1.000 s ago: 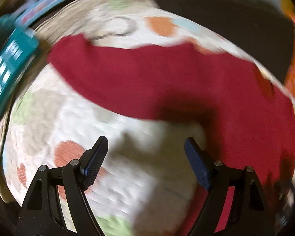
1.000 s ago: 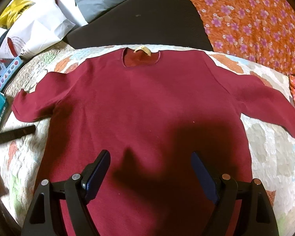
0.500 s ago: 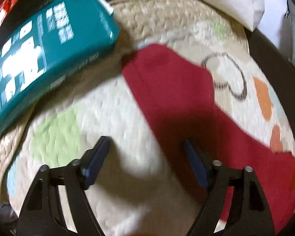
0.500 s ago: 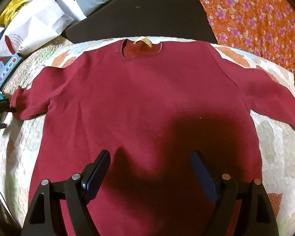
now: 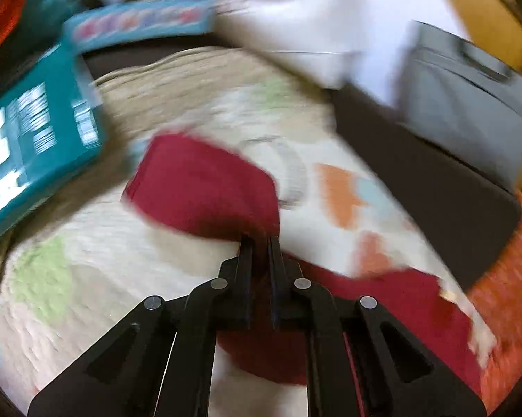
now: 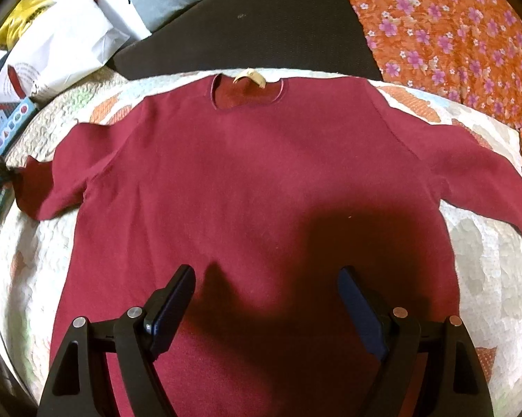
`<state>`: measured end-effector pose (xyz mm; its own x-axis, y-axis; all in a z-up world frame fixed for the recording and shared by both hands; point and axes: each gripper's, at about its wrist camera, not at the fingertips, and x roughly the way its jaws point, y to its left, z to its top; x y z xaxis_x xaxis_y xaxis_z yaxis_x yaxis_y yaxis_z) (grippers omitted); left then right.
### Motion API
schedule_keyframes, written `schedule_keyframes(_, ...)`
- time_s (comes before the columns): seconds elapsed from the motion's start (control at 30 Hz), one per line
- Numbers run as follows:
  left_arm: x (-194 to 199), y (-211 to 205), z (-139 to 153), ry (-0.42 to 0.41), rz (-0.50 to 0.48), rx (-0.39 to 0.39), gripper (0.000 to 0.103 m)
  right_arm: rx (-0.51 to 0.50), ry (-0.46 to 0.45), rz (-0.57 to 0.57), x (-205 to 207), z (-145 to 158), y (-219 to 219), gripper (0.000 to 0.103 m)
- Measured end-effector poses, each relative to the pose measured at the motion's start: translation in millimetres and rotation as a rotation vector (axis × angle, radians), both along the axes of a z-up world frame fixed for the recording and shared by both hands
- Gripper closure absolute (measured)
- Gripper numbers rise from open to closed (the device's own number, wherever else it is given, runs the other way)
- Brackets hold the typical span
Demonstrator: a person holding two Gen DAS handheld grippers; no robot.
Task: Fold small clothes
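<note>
The left tool (image 5: 259, 243) is clenched on the red sweater's left sleeve (image 5: 205, 187), its two fingers pinched together with the fabric caught between them at lower centre of the blurred left wrist view. The cuff end sticks out beyond the tips toward the teal box (image 5: 34, 146) at the left edge.

Over on the right wrist view, the right tool (image 6: 266, 299) is released, jaws wide apart, hanging above the lower body of the sweater (image 6: 254, 173) and gripping nothing. The garment lies flat, front up, across the quilted bed cover (image 6: 487, 278), collar and its tan label (image 6: 248, 76) at upper centre, one sleeve trailing to the left edge, the other running off to the right.

This looks like the first fold: bringing that left sleeve in across the chest. To do it well, I'd say lift just enough for the cuff to clear the quilt, then carry it in a straight line toward the middle of the body so the crease forms along the shoulder seam, not diagonally. The free tool could press down near the armpit to anchor the body, since soft knit tends to drag along. Lay the sleeve flat before letting go, and keep the cuff clear of the boxes at the edge of the bed.
</note>
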<state>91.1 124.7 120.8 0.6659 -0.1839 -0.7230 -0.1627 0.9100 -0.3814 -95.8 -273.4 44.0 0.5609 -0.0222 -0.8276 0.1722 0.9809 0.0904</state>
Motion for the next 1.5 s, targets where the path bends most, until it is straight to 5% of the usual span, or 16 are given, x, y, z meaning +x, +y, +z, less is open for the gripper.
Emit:
schedule_keyframes(0.2,-37,-131,35,-0.058,-0.339,-0.035,0.097,0.016,-0.024,-0.026,-8,11,-11,0.02)
schedule_keyframes(0.43,-64,-236,-25,0.142,-0.597,-0.057,0.097,0.056,-0.049,-0.087,-13,24,-37,0.02)
schedule_keyframes(0.53,-72,-225,-28,0.211,-0.569,-0.06,0.097,0.053,-0.056,-0.064,-10,28,-39,0.02)
schedule_keyframes(0.63,-87,-188,-9,0.165,-0.489,-0.029,0.096,0.067,-0.089,-0.028,3,33,-38,0.02)
schedule_keyframes(0.87,-94,-130,-7,0.102,-0.293,0.267,0.096,0.258,-0.115,0.156,78,39,1,0.02)
schedule_keyframes(1.03,-77,-99,-8,0.127,-0.191,0.223,0.096,0.253,-0.084,0.185,128,22,33,0.025)
schedule_keyframes(1.1,-76,-95,-4,0.116,-0.169,0.236,0.096,0.263,-0.023,0.2,150,4,46,0.042)
schedule_keyframes(1.17,-76,-97,1,0.098,-0.167,0.253,0.096,0.271,0.026,0.19,163,-15,52,0.086)
schedule_keyframes(1.27,-74,-100,3,0.083,-0.153,0.248,0.096,0.308,-0.014,0.181,160,-5,45,0.093)
schedule_keyframes(1.33,-73,-92,7,0.078,-0.13,0.22,0.096,0.319,-0.108,0.199,144,29,27,0.094)
schedule_keyframes(1.5,-76,-100,14,0.056,-0.11,0.193,0.096,0.17,-0.289,0.146,99,105,-33,0.094)
